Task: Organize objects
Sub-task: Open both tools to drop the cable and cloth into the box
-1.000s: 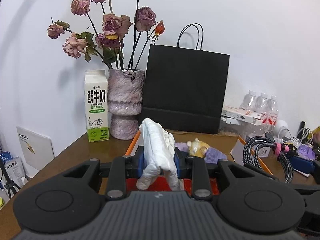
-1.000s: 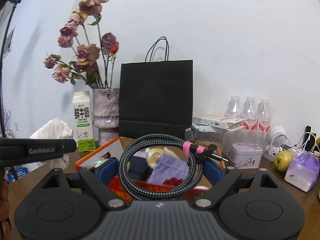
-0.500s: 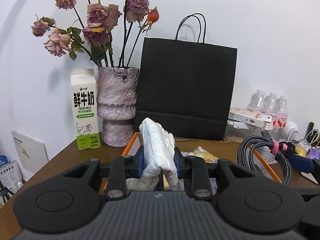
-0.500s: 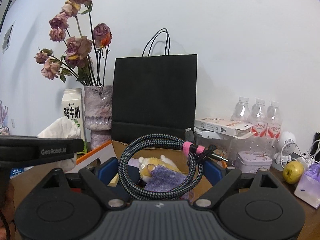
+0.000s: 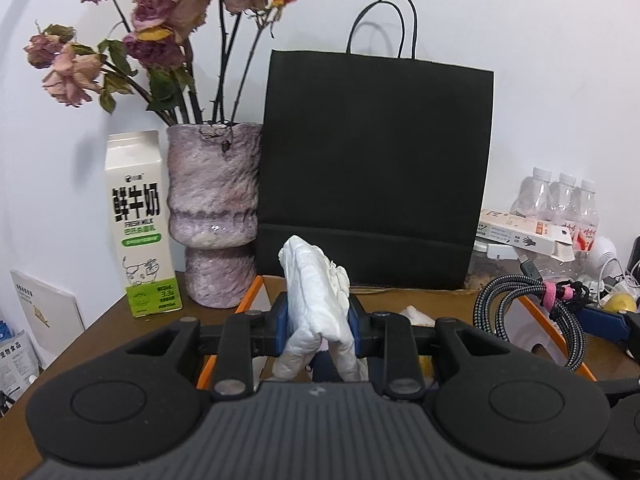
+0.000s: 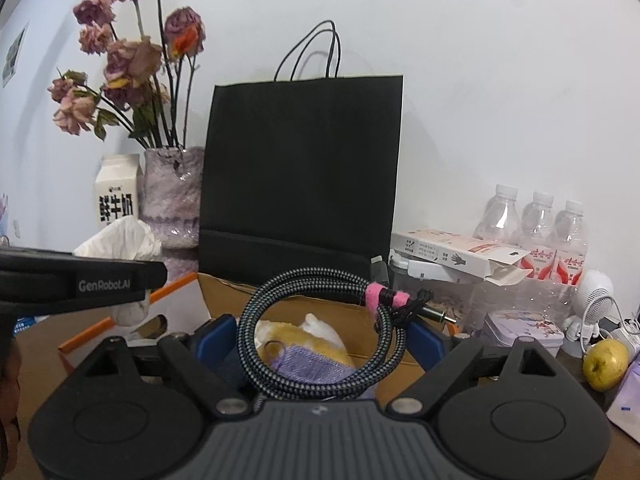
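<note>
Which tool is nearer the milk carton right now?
Left. The left tool, shut on the white tissue, is just right of the milk carton. The right tool, shut on the coiled cable, sits farther right, beyond the left one.

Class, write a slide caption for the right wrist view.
Right tool grips a coiled braided cable above an open cardboard box, black paper bag behind.
</note>
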{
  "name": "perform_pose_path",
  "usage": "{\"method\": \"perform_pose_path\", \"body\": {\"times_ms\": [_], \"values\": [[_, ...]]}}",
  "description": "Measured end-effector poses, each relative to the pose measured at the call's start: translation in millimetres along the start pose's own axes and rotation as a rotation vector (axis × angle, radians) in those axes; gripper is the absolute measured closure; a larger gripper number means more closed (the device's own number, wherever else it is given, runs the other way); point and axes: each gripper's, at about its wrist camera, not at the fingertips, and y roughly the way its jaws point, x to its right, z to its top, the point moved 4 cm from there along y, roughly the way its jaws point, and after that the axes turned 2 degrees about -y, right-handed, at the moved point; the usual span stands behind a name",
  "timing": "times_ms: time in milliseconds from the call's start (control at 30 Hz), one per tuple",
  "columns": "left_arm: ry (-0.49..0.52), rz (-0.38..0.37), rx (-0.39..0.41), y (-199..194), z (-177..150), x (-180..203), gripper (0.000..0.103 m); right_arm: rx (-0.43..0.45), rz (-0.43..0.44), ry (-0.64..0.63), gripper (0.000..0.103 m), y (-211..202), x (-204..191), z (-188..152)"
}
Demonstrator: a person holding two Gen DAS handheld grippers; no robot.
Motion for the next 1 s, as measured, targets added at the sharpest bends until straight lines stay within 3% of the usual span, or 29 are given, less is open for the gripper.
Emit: {"method": "perform_pose_path", "body": {"times_ms": [633, 733, 800, 833, 900, 1000], "values": [[0.031, -0.011, -0.048, 53, 4, 5, 0.070, -0.087, -0.027, 0.027, 0.013, 48, 24, -5], [0.038, -0.003, -0.050, 54, 3, 4, 0.054, -0.096, -0.027, 0.036, 0.012, 49, 25, -7], [0.036, 0.009, -0.043, 53, 3, 4, 0.028, -0.102, -0.021, 0.042, 0.012, 51, 25, -7], [0.033, 0.014, -0.038, 52, 4, 3, 0.022, -0.107, -0.019, 0.045, 0.011, 51, 25, -7], [0.028, 0.027, -0.022, 50, 6, 1, 0.000, -0.102, -0.026, 0.047, 0.000, 51, 25, -8], [0.019, 0.036, 0.005, 48, 8, 0, 0.000, -0.092, -0.040, 0.057, 0.000, 49, 28, -7]]}}
